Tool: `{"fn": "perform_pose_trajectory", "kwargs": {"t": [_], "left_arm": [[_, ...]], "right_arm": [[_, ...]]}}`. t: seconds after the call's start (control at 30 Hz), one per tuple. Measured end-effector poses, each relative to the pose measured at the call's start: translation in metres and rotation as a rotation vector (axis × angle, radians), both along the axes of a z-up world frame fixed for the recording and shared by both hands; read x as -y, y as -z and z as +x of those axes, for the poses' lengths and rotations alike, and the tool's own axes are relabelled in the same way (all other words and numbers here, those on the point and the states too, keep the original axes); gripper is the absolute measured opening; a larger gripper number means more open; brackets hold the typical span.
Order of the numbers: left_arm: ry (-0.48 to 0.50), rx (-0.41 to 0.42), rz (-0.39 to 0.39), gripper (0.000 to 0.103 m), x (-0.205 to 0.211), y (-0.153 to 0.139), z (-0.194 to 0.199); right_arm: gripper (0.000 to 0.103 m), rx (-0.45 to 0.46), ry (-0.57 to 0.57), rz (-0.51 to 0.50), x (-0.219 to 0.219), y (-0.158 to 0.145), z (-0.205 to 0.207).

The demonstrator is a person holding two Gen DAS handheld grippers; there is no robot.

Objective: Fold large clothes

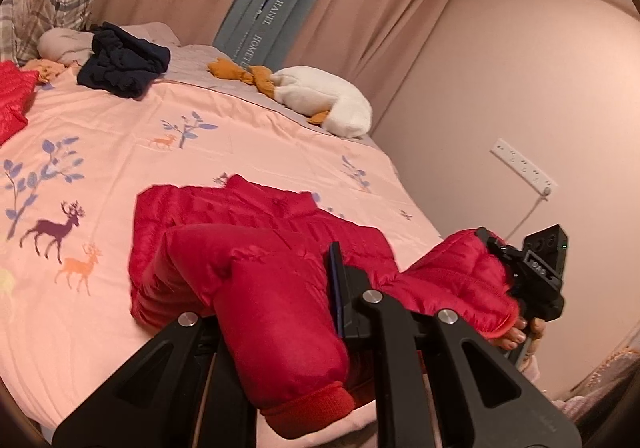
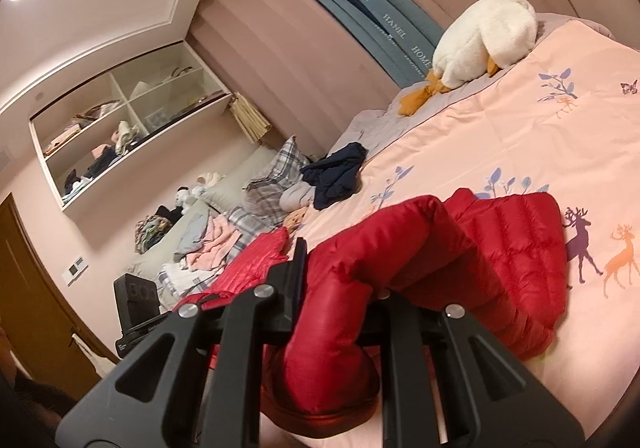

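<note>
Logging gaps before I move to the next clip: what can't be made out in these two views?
- Left tool: the left wrist view hides its fingertips under the red jacket.
- Right tool: the same in the right wrist view, under a sleeve.
- Second red garment: cut off by the left edge.
- Shelf contents: too small.

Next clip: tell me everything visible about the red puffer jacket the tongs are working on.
The red puffer jacket is shiny, quilted in narrow channels, with ribbed knit cuffs. Its body lies partly folded on the pink deer-print bedspread near the bed's edge. The left tongs are shut on one sleeve, the right tongs on the other, both lifted off the bed with cuffs hanging toward the cameras.
</note>
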State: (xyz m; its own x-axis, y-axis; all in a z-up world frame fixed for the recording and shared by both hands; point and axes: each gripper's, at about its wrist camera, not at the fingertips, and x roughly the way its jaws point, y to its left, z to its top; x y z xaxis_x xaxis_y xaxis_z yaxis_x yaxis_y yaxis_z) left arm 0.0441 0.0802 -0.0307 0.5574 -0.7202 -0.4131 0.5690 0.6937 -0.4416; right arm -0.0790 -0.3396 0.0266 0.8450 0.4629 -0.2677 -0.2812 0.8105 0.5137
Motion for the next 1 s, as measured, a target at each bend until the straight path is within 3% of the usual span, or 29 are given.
{"fn": "perform_pose_trajectory", "kwargs": {"t": [0.47, 1.0], "left_arm": [[-0.069, -0.012, 0.080, 0.013, 0.011, 0.007, 0.049], [-0.085, -0.027, 0.150, 0.013, 0.032, 0.022, 0.085]], "right_arm": [[0.015, -0.047, 0.105, -0.025, 0.020, 0.013, 0.042], [0.015, -0.117, 0.179, -0.020, 0.042, 0.037, 0.081]]}}
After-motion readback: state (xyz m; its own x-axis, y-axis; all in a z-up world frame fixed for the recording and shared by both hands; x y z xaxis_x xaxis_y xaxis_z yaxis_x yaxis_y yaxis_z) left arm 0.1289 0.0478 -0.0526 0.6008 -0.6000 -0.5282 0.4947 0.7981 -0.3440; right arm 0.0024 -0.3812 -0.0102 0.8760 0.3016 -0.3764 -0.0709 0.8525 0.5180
